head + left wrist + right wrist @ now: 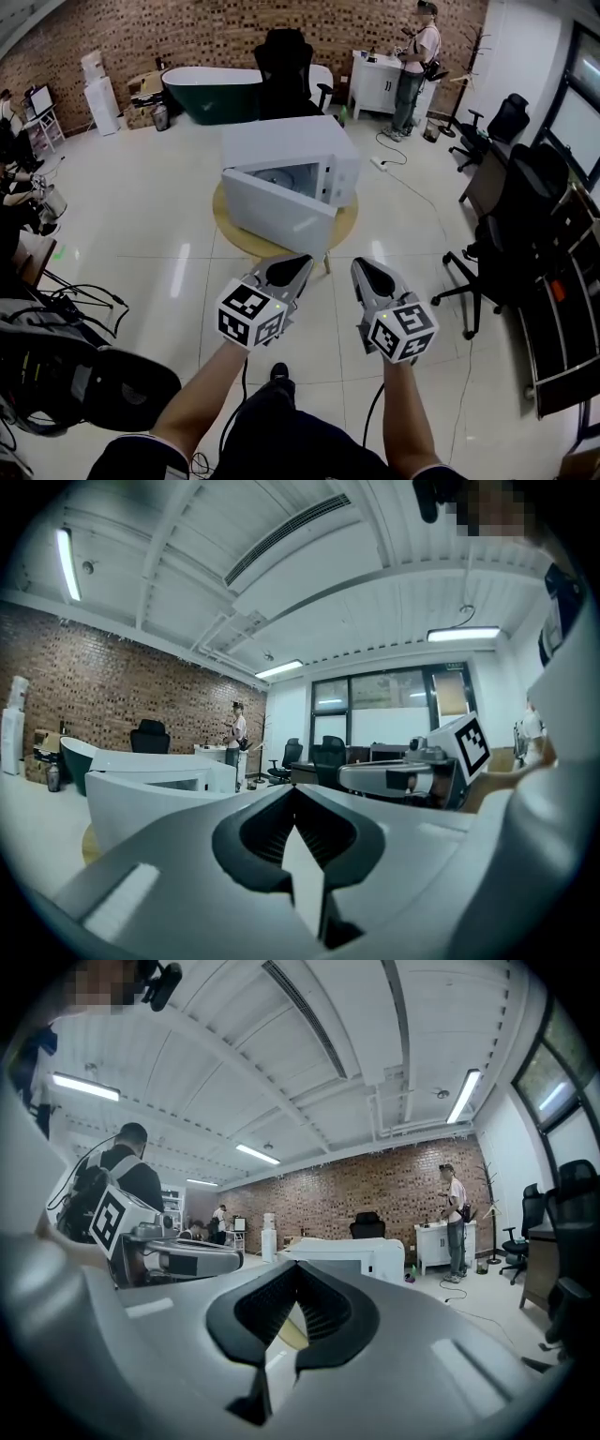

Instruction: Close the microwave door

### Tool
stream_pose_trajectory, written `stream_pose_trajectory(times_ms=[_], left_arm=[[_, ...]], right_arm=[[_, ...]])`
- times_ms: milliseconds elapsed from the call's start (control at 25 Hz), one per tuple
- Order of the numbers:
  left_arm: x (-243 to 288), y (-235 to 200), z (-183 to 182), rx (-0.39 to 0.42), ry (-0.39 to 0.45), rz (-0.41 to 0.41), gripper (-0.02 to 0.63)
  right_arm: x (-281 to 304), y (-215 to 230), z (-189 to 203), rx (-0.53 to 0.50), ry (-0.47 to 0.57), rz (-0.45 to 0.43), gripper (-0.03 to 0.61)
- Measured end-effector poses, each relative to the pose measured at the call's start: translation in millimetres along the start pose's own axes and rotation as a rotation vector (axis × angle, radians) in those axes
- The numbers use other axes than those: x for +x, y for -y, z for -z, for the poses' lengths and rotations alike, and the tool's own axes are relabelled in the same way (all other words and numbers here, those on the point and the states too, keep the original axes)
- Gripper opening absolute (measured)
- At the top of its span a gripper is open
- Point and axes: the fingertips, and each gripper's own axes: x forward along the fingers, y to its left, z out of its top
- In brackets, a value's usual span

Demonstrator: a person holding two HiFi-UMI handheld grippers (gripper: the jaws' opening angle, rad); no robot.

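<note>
A white microwave [291, 155] stands on a low round wooden table [231, 228] in the middle of the floor. Its door [279, 208] hangs wide open, swung out toward me, and the cavity shows behind it. Both grippers are held side by side short of the table, apart from the door. My left gripper [298, 264] is shut and holds nothing, and my right gripper [364, 268] is also shut and holds nothing. The left gripper view shows its closed jaws with the microwave [150, 772] beyond them. In the right gripper view the microwave [361, 1255] stands ahead.
A black office chair [506, 234] and desks stand at the right. Behind the microwave are another black chair [286, 61], a dark green tub [211, 94] and a white cabinet [375, 82] with a standing person [417, 61]. Cables [84, 295] lie at left.
</note>
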Motion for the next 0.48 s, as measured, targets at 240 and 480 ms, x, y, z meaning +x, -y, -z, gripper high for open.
stream_pose_trajectory(times_ms=[240,480], left_arm=[[39,-52,5,-0.02,-0.032,0.004,0.011],[63,-93,7,-0.024,-0.054,0.001,0.011]], right_arm=[[57,36,1,-0.007,-0.033,0.024,0.002],[99,57,9,-0.013,-0.059,0.046,0.002]])
